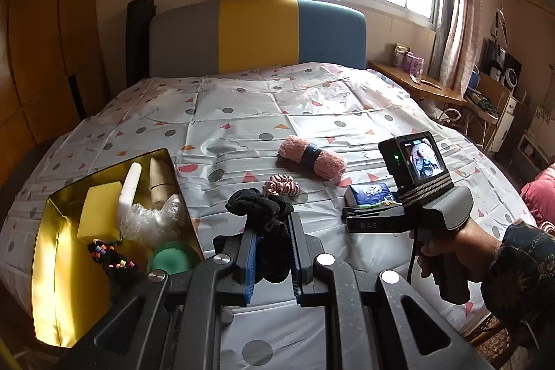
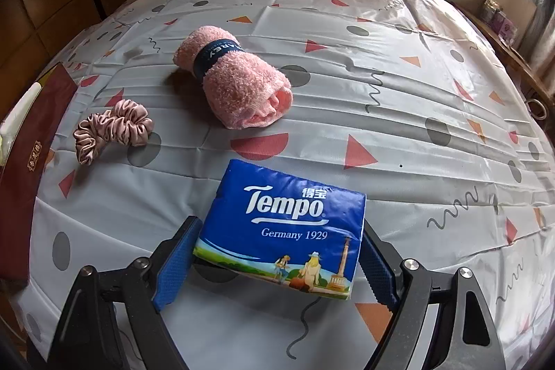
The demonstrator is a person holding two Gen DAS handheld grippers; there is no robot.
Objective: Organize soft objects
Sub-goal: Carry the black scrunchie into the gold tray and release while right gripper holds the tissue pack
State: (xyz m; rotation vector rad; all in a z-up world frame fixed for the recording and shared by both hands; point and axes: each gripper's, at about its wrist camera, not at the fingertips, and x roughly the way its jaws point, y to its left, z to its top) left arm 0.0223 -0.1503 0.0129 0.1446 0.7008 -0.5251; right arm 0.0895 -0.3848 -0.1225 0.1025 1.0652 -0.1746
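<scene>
My left gripper (image 1: 272,224) is shut on a black fuzzy scrunchie (image 1: 263,210) and holds it above the bed, just right of the gold-lined box (image 1: 59,266). My right gripper (image 2: 277,245) is shut on a blue Tempo tissue pack (image 2: 288,224), held just above the sheet; the pack also shows in the left wrist view (image 1: 371,195). A rolled pink towel (image 2: 236,85) with a dark band lies beyond it. A pink satin scrunchie (image 2: 111,130) lies to its left.
The box holds a yellow sponge (image 1: 99,210), a white tube (image 1: 130,189), a paper roll (image 1: 161,182), bubble wrap (image 1: 152,221), a beaded hair tie (image 1: 111,259) and a green ball (image 1: 170,260). The patterned bed sheet (image 1: 242,106) spreads toward the headboard (image 1: 256,33). A side table (image 1: 416,82) stands at right.
</scene>
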